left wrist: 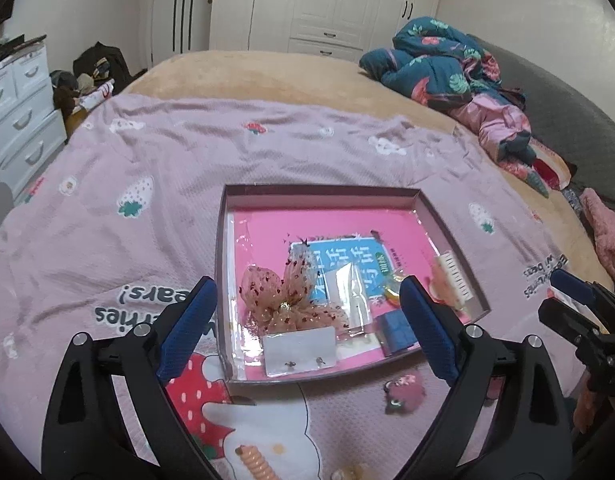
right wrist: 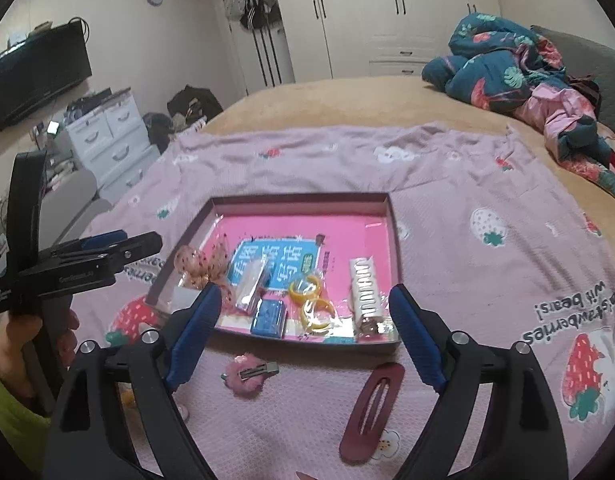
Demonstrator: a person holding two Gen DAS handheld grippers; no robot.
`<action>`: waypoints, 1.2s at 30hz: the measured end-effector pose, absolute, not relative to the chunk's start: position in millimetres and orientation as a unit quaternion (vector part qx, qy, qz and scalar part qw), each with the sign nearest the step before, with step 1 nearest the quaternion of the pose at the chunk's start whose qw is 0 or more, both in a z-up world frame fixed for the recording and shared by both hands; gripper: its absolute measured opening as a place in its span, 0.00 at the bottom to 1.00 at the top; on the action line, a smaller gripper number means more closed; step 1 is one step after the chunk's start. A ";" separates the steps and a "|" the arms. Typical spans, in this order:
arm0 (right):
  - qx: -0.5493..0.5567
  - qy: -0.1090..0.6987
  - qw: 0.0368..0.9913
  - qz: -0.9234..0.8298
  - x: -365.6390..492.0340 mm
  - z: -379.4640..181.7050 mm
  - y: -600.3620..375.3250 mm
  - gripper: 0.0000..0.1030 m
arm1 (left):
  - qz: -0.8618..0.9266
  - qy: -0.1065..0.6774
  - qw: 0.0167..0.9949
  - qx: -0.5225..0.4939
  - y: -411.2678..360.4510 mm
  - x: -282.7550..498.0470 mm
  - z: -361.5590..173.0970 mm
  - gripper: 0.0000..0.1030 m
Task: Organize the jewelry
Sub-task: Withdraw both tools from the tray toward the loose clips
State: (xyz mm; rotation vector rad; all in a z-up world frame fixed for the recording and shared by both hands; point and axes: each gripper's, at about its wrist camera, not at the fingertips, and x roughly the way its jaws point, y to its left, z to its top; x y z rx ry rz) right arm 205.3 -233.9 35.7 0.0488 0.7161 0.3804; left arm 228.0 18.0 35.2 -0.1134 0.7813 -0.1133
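Both the left gripper (left wrist: 307, 320) and right gripper (right wrist: 305, 328) gape wide and empty over the shallow cardboard tray (right wrist: 393, 220) of trinkets on the waffle-knit pink blanket (right wrist: 467, 184) — a fuzzy pink clip (right wrist: 245, 374) and glossy maroon oval snap clip (right wrist: 371, 412) lie outside its near rim.

The blanket (right wrist: 447, 200) is soft matt cloth with a fine waffle weave. The box (right wrist: 393, 220) looks like matt cardboard; the pink sheet (left wrist: 387, 232) inside is glossy under wrinkled clear film. The bow (left wrist: 279, 292) is sheer netting, the long hair clip (right wrist: 371, 412) smooth matt plastic
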 end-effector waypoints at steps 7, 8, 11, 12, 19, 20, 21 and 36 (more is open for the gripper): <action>0.034 0.326 0.928 0.179 188.8 55.7 -246.9 0.87 | -0.051 0.352 0.932 -0.063 19.0 203.7 67.4 0.91; 0.036 0.324 0.928 0.179 186.4 58.5 -248.4 0.87 | -0.051 0.345 0.935 -0.064 18.8 198.4 73.7 0.91; 0.038 0.315 0.931 0.182 177.4 67.3 -251.4 0.87 | -0.050 0.332 0.940 -0.064 17.9 188.1 85.4 0.91; 0.039 0.312 0.932 0.182 175.1 69.8 -252.1 0.87 | -0.050 0.328 0.941 -0.063 17.8 184.0 89.8 0.91; 0.038 0.291 0.938 0.186 155.0 87.5 -257.4 0.88 | -0.047 0.307 0.949 -0.059 18.1 160.3 107.1 0.91; 0.038 0.289 0.938 0.185 152.2 89.3 -258.5 0.88 | -0.047 0.305 0.949 -0.059 17.8 156.8 108.4 0.91; 0.038 0.287 0.939 0.185 149.0 91.3 -259.6 0.88 | -0.047 0.304 0.950 -0.059 17.9 153.8 109.0 0.91; 0.029 0.272 0.941 0.197 115.6 101.0 -253.1 0.88 | -0.036 0.302 0.951 -0.054 26.6 117.3 101.5 0.91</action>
